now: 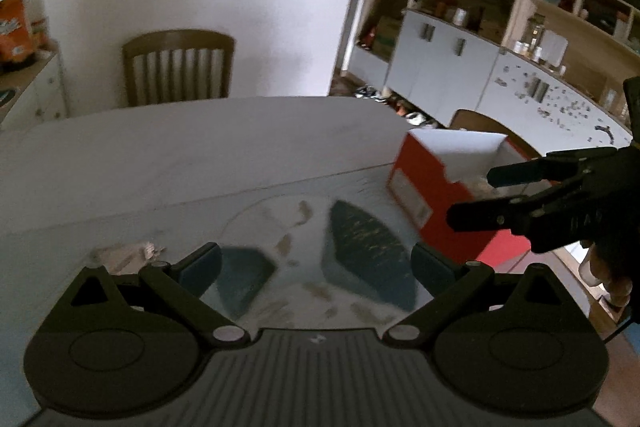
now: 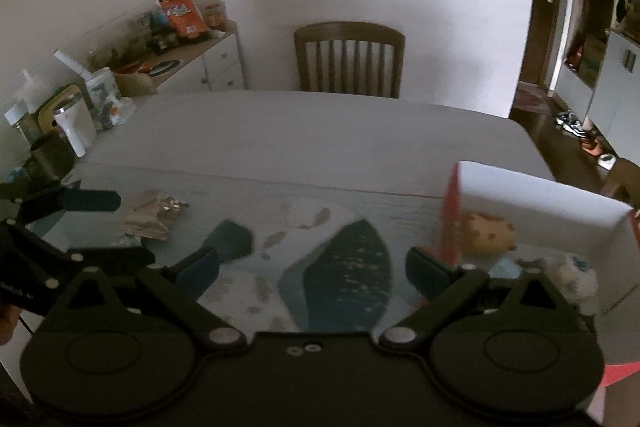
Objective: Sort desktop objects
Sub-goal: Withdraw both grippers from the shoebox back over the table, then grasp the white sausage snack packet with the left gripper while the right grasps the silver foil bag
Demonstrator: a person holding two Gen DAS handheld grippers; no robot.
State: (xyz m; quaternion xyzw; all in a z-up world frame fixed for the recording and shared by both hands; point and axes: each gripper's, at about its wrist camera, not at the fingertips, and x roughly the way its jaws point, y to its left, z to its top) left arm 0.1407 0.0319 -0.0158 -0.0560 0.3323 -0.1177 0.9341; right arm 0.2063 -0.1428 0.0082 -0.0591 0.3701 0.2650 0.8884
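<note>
My left gripper (image 1: pixel 316 267) is open and empty above the patterned mat (image 1: pixel 360 239). A crumpled wrapper (image 1: pixel 128 253) lies just left of its left finger. A red box with white inside (image 1: pixel 424 187) stands at the right. My right gripper (image 2: pixel 312 267) is open and empty, its right finger (image 2: pixel 428 273) by the box's red wall (image 2: pixel 450 223). Inside the box (image 2: pixel 560 203) lie a brown plush toy (image 2: pixel 488 233) and a pale bundle (image 2: pixel 572 273). The wrapper also shows in the right wrist view (image 2: pixel 154 213). Each gripper shows in the other's view, the right (image 1: pixel 480 195) and the left (image 2: pixel 116 227).
A white table (image 2: pixel 300 131) extends beyond the mat, with a wooden chair (image 2: pixel 350 59) at its far side. A sideboard with bottles and snack bags (image 2: pixel 160 39) stands at the left. Cabinets and shelves (image 1: pixel 500 39) line the right wall.
</note>
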